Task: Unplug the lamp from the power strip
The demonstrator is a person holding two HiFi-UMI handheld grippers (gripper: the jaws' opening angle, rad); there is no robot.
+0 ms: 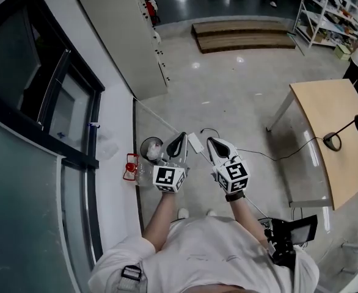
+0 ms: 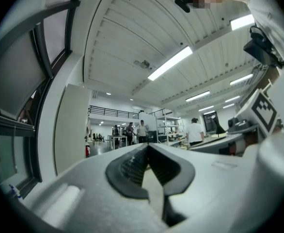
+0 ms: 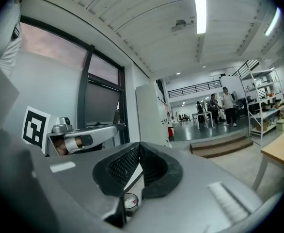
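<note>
Head view: power strip [image 1: 196, 143], sockets indistinct, beside right claw [image 1: 211, 141].

- head view: steeply down, close over left gripper [image 1: 178, 140] and right gripper [image 1: 215, 144];
- left gripper view: along its jaws, tilted toward the ceiling [image 2: 132, 42];
- right gripper view: likewise; both share the far hall [image 3: 205, 118].

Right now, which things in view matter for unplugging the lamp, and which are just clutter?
Job: lamp on the wooden table; its black cable; white power strip.
Clutter: bin; red object; wooden platform; shelving.
</note>
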